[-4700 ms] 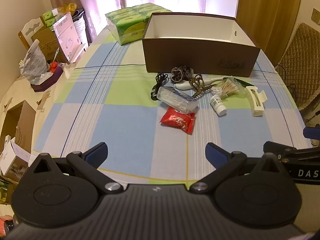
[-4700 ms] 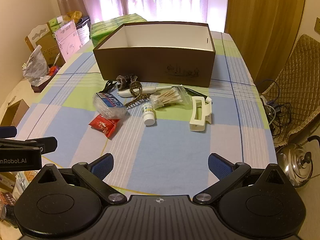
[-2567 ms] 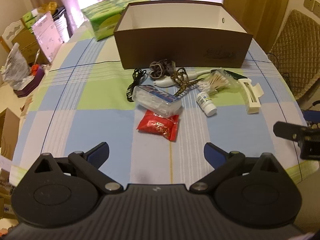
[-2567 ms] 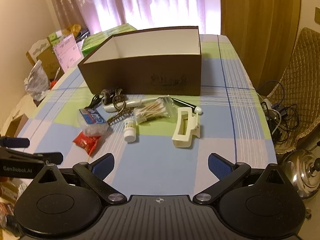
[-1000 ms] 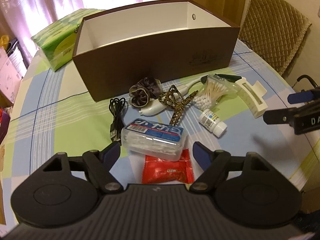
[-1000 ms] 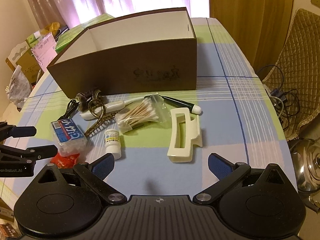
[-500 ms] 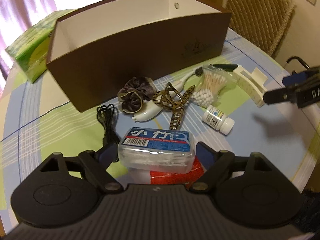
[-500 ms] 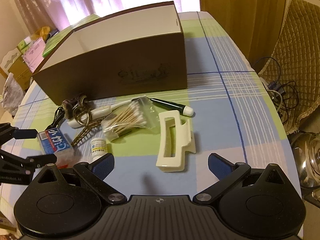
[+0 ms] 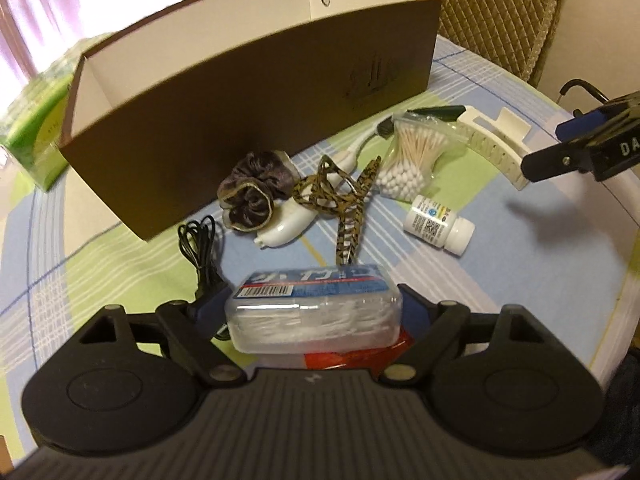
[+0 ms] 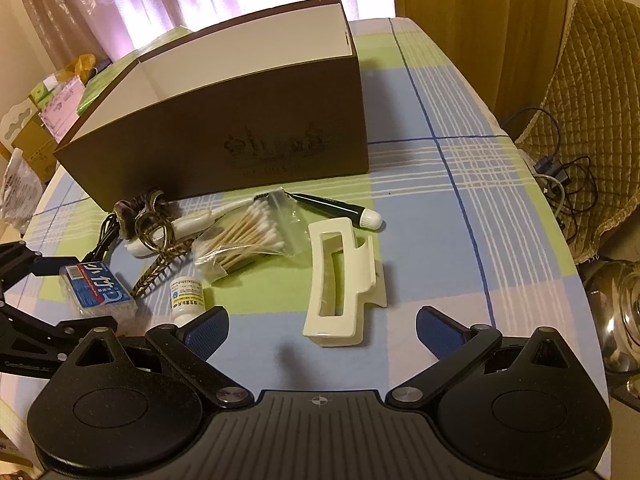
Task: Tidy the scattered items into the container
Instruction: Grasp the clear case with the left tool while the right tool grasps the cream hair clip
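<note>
The black arm of the right gripper (image 9: 576, 148) is showing white letters "DA"; the clear plastic floss-pick box (image 9: 312, 312) is bearing a barcode.

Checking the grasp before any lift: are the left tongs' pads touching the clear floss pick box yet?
Cannot tell. In the left wrist view the floss pick box sits between the closing left tongs, but it hides both pad faces.
</note>
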Motion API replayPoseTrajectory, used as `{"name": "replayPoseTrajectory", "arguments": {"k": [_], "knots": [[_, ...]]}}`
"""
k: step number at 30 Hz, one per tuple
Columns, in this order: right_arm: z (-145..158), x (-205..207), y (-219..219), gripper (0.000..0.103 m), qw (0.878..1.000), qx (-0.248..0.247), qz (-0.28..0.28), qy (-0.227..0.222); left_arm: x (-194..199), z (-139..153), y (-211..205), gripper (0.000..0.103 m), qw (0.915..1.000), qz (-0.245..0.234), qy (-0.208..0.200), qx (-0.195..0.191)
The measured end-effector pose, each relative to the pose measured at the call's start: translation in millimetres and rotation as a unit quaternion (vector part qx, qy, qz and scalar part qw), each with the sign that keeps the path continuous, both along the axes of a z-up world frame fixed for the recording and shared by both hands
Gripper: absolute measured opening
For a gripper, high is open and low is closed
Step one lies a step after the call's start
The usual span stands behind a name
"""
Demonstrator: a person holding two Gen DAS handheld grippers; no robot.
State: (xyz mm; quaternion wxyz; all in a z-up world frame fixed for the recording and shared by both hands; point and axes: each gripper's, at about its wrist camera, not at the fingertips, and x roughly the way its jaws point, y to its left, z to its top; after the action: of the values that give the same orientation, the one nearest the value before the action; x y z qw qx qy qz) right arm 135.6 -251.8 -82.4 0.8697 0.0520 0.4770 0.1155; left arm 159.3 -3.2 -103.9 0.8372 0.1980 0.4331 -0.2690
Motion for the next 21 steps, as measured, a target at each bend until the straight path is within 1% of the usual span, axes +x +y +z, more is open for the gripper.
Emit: {"name": "replayPoseTrajectory", "arguments": {"k": [7,12,13,14,16,17,19,21], "knots": [[-2,8,5,0.103,1.0,-0.01,0.018,-0.016,2,12,1,0.084,0.9997,0.018,-0.013,-0.005],[-9,19,13,0.103,0.999,-0.039,0.026,-0.025,4,13,2,0.084,0.9994,0.033,-0.012,-0.007],[-11,22,14,0.074,0.998,-0.045,0.029,-0.025,4,13,3,0.084,0.9993,0.036,-0.011,-0.009],[-13,24,16,0.066,0.998,-0.048,0.031,-0.022,4,13,3,0.084,0.9992,0.038,-0.011,-0.01],[-19,31,16,0.064,0.998,-0.063,0.015,-0.008,4,13,3,0.084,0.9991,0.04,-0.011,-0.011],[-20,33,15,0.064,0.998,-0.06,0.013,-0.006,4,13,3,0.084,0.9991,0.04,-0.011,-0.011],[-21,33,13,0.064,0.998,-0.059,0.013,-0.008,4,13,4,0.084,0.999,0.042,-0.011,-0.012],[-22,32,15,0.064,0.997,-0.068,0.023,-0.01,3,12,4,0.084,0.9989,0.044,-0.009,-0.014]]}}
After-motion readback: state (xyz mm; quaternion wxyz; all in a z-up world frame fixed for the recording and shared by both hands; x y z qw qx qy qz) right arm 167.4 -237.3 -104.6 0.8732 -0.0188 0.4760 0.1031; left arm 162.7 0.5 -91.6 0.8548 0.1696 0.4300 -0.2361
